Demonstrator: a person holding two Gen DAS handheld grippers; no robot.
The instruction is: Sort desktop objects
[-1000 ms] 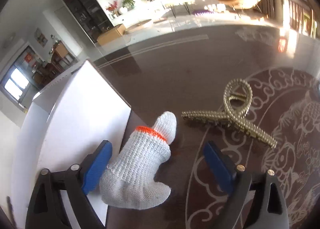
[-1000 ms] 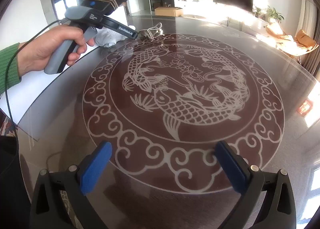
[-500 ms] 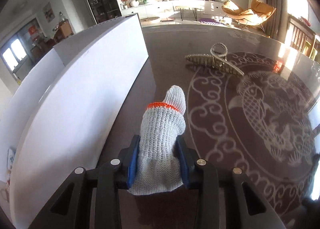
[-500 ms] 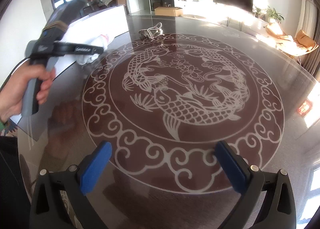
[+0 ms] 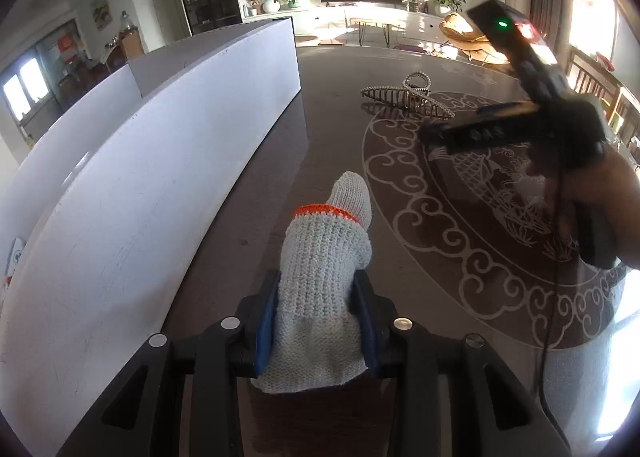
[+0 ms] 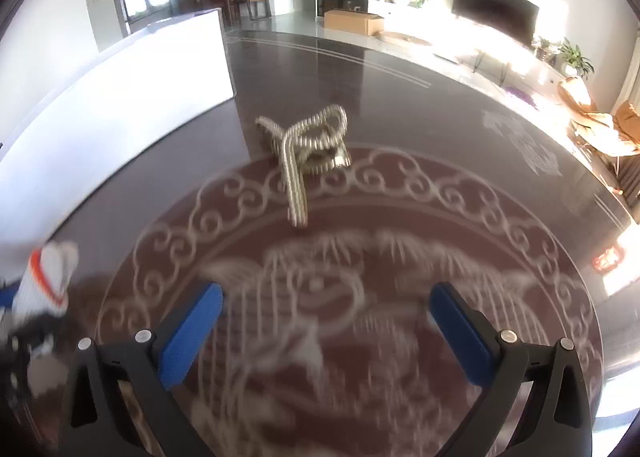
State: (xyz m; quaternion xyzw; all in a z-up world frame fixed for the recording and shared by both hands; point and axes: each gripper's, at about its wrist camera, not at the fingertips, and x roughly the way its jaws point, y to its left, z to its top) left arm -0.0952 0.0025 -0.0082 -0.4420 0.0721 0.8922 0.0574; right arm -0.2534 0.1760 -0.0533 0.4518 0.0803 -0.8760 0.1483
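A grey knitted glove [image 5: 320,257] with an orange band is pinched between the blue pads of my left gripper [image 5: 316,321], which is shut on it just above the dark table. The same glove [image 6: 46,281] shows at the far left of the right wrist view. A gold claw hair clip [image 5: 408,97] lies farther along the table. In the right wrist view that hair clip [image 6: 308,145] lies ahead of my right gripper [image 6: 326,321], which stands open with nothing between its fingers. A hand holds the right gripper's body [image 5: 532,113] over the table, seen at right in the left wrist view.
A long white box [image 5: 140,185] runs along the left of the glove; the same white box [image 6: 120,97] shows in the right wrist view. The round glass table [image 6: 400,97] carries a pale fish pattern. A living room with a TV lies beyond.
My left gripper closed on the glove and carried it back along the white box. My right gripper swept forward toward the hair clip, which now looms much closer, and entered the left wrist view.
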